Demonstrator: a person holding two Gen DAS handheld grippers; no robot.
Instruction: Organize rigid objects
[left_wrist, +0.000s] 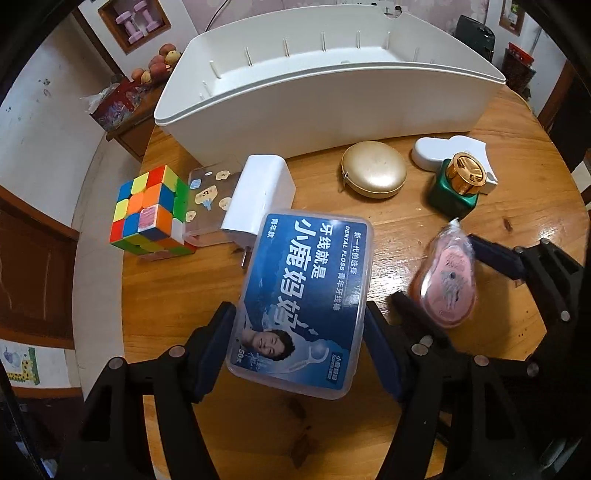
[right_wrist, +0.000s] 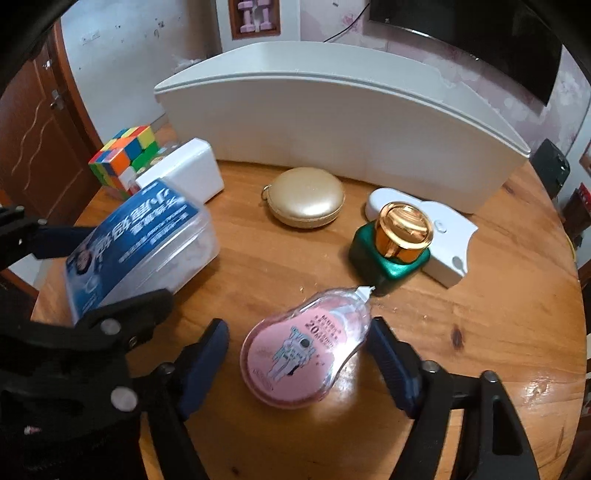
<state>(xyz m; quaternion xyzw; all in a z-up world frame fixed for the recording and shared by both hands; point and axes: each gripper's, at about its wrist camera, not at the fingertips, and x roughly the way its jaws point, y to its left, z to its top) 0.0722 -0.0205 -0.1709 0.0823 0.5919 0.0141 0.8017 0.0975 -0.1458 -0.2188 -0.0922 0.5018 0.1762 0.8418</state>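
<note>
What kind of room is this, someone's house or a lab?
Most likely a lived-in home. A round wooden table stands by a wall niche with pink dumbbells, a pile of fruit on a side cabinet, and a wooden door. Nothing suggests a lab.

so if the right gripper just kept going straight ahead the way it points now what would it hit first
The right gripper straddles the pink correction tape. Straight beyond its tip stands the green bottle with the gold cap, probably the first thing met, with the white bin behind. Depth is uncertain.

Glossy wooden table; clear plastic floss box.
</note>
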